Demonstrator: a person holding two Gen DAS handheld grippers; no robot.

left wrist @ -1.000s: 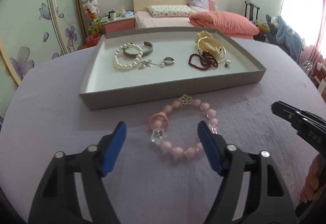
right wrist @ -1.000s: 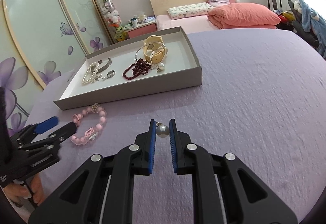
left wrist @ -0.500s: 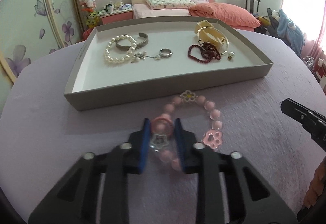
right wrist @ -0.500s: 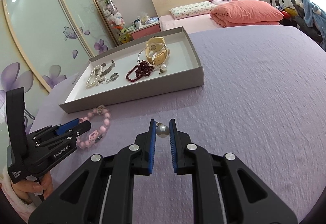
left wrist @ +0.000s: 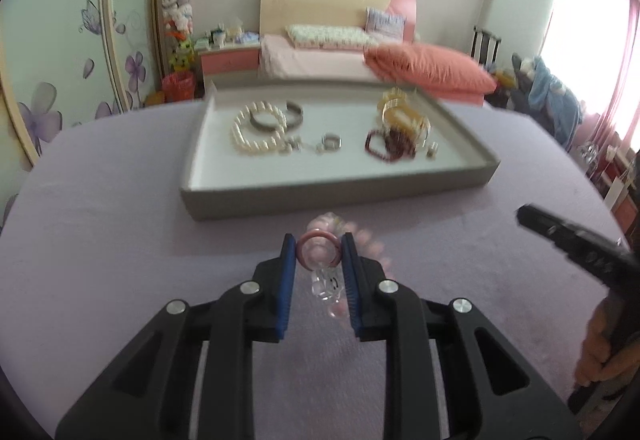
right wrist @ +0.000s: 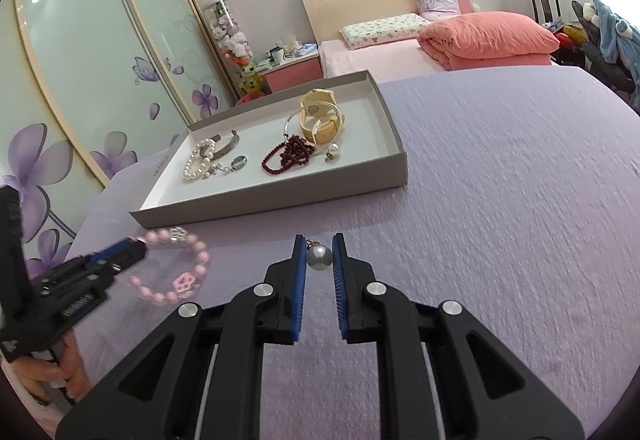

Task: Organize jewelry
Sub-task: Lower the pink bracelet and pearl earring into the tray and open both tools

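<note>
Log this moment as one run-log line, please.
left gripper: shut on pink bead bracelet, lifted | right gripper: shut on pearl earring | tray: holds other jewelry

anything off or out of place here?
Nothing damaged or spilled. Two pieces are outside the tray: the pink bracelet dangles from the left hand-held gripper, and a pearl earring is pinched in the right hand-held gripper. Tray contents sit loosely grouped.
</note>
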